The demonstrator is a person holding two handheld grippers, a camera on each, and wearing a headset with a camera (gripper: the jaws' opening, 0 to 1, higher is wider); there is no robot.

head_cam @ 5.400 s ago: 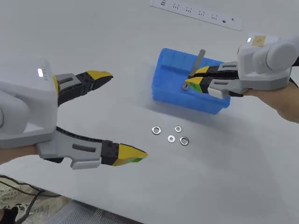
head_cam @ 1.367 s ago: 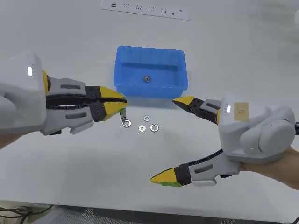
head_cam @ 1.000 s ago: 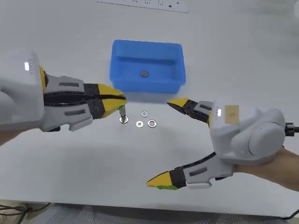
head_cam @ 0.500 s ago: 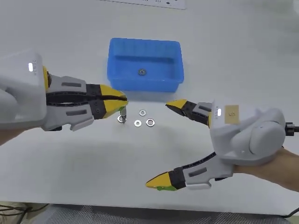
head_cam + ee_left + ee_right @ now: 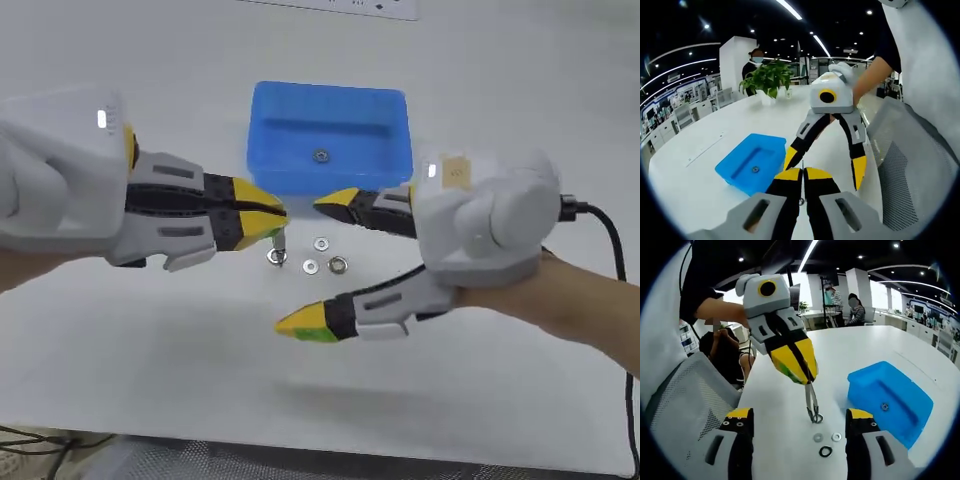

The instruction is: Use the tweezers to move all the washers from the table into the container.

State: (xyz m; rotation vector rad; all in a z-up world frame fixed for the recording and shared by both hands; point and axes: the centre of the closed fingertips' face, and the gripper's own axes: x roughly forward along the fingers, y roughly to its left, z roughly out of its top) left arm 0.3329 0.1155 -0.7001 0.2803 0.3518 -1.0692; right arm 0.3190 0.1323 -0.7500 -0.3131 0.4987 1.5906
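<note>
Nearest the person, the right gripper (image 5: 300,264) is spread wide and holds nothing. In the head view one jaw tip sits at about 6 o'clock from the loose washers and the other at about 12 o'clock, so they lie on the white table (image 5: 150,380) between its jaws.

The left gripper (image 5: 279,213) comes in from 9 o'clock, its jaws pressed together on the tweezers (image 5: 278,242), which stick down out of its yellow tips. The tweezers' points meet at one washer (image 5: 276,257) on the table. The right gripper view shows that washer (image 5: 818,418) right at the points; whether it is actually pinched I cannot tell. The three other washers (image 5: 322,258) lie in a small cluster just beside it, at 3 o'clock, apart from one another and from the tweezers.

Farther off, at about 12 to 1 o'clock from the cluster, stands the blue container (image 5: 330,92), well clear of both grippers, with a single washer in the container (image 5: 321,156) lying near the middle of its floor.

Beyond it, at the far edge of the table, lies a white power strip (image 5: 380,8).
</note>
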